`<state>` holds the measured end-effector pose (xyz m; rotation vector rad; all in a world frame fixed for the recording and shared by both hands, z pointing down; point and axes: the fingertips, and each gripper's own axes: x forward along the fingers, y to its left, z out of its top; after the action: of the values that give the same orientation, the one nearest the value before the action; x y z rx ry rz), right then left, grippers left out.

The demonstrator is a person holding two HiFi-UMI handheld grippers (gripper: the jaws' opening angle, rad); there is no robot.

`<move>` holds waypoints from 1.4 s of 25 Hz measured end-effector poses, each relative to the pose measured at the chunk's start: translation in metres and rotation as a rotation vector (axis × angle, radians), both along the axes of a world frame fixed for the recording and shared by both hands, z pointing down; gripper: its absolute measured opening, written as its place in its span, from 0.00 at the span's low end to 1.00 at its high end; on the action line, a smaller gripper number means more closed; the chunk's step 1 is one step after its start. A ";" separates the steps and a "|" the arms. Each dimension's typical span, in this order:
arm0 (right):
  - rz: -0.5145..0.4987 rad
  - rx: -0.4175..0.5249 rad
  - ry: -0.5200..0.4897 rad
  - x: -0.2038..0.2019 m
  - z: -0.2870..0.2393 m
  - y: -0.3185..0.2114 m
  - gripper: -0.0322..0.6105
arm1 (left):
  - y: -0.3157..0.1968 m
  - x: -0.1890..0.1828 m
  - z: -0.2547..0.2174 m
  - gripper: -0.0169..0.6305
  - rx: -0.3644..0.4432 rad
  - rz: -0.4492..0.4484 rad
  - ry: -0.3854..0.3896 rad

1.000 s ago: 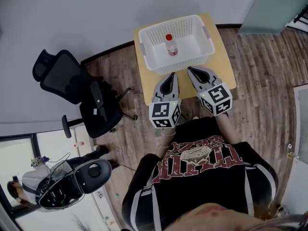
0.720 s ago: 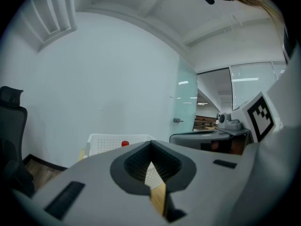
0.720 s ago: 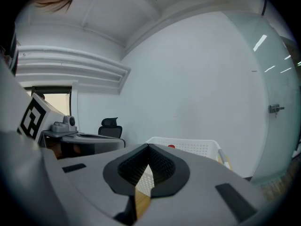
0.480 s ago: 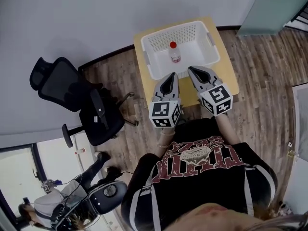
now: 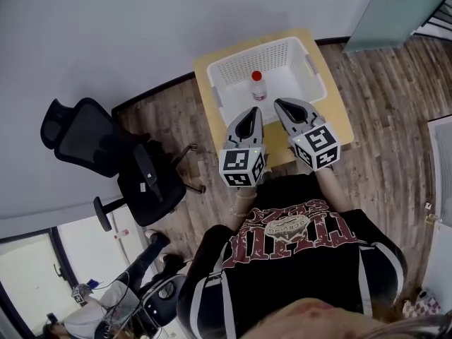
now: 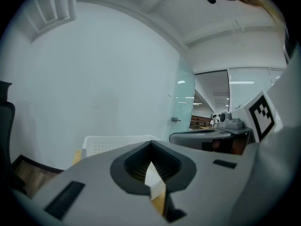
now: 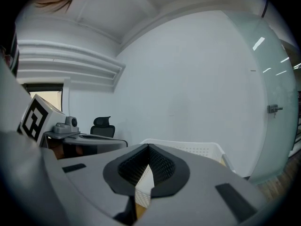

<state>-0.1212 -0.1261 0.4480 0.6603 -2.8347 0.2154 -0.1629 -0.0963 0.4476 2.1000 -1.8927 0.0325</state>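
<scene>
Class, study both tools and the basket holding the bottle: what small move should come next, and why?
Probably open the right tool and ease it forward over the basket rim toward the bottle: its jaws stand together, it hangs short of the basket, and the red-capped bottle stands upright inside, untouched.

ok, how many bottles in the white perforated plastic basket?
1. A small clear plastic bottle with a red cap stands upright near the middle of the white perforated plastic basket on the light wooden table. Its floor shows in the head view; none seems hidden.
</scene>
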 end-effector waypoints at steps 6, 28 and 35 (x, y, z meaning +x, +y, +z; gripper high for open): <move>0.029 -0.004 0.011 -0.007 0.005 -0.011 0.08 | -0.013 -0.007 0.007 0.09 -0.012 0.038 0.008; 0.104 -0.017 0.032 -0.026 0.020 -0.028 0.08 | -0.026 -0.030 0.028 0.09 -0.056 0.120 -0.004; 0.100 -0.012 0.046 -0.022 0.022 -0.040 0.08 | -0.035 -0.029 0.033 0.09 -0.066 0.105 0.007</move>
<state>-0.1430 -0.1660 0.4696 0.7951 -2.7572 0.2301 -0.1919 -0.1310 0.4804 2.1496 -1.7516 0.1099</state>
